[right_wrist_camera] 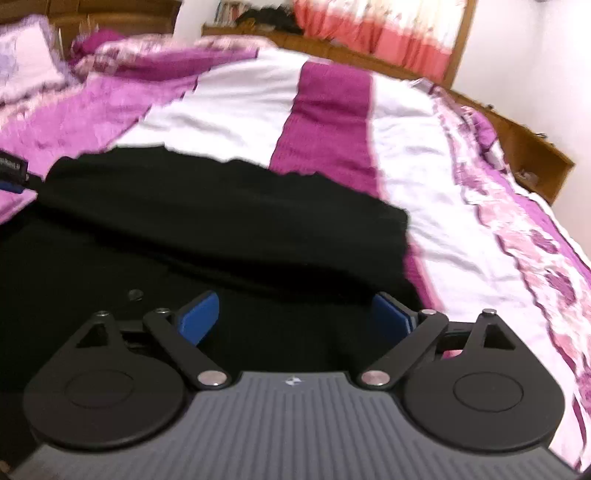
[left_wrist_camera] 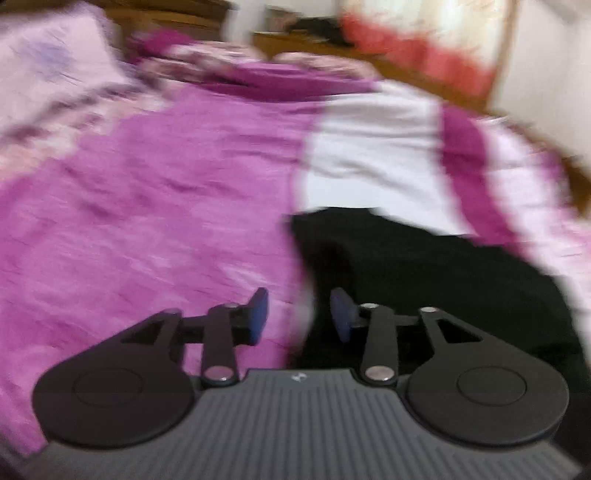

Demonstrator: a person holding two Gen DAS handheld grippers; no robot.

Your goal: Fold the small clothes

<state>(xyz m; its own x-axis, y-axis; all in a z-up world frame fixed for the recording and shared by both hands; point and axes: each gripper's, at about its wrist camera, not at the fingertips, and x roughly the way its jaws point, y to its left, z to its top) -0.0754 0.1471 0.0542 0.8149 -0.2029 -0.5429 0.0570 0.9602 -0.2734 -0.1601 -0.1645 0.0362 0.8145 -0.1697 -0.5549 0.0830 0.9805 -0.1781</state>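
One black garment [right_wrist_camera: 207, 221] lies on the bed, spread over a bedspread [right_wrist_camera: 332, 122] of magenta, white and floral stripes. In the right wrist view it fills the lower left, with one fold of cloth doubled over along its far part. In the left wrist view the same black garment [left_wrist_camera: 424, 280] sits at the lower right, its left edge running down between the blue pads.

Two grippers show, one per view. The left gripper [left_wrist_camera: 299, 317] has its jaws parted to a middling gap, nothing pressed between them; the garment's edge lies below the gap. The right gripper [right_wrist_camera: 295, 314] has its jaws spread wide over the black cloth, holding nothing.

At the left edge of the right wrist view a black part with a small white-lettered label [right_wrist_camera: 13, 168] shows; the lettering is too blurred to read. One pale pillow [right_wrist_camera: 26, 59] lies at the head end. One red-and-white curtain [right_wrist_camera: 373, 26] hangs behind the bed's wooden frame [right_wrist_camera: 535, 147].
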